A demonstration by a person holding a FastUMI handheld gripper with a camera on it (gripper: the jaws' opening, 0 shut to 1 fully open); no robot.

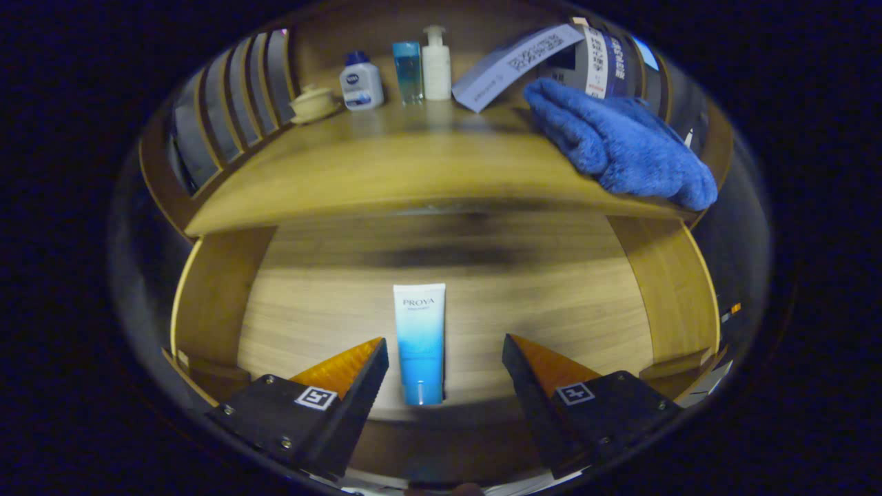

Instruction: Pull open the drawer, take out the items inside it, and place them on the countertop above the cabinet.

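Wooden drawer (pixel 289 324) stands open with the white-blue tube (pixel 419 343) lying flat between the wide-open, empty tool (pixel 444 358), so closing on its smooth rounded body may squeeze it out and drop it.

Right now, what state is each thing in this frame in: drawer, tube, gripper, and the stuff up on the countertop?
drawer: pulled open.
tube: lying flat on the drawer floor, cap toward the gripper, between its fingers, untouched.
gripper: open, fingers either side of the tube.
blue towel: bunched on the countertop, overhanging its front edge.
pump bottle: upright at the countertop's back.
white bottle: upright, capped.
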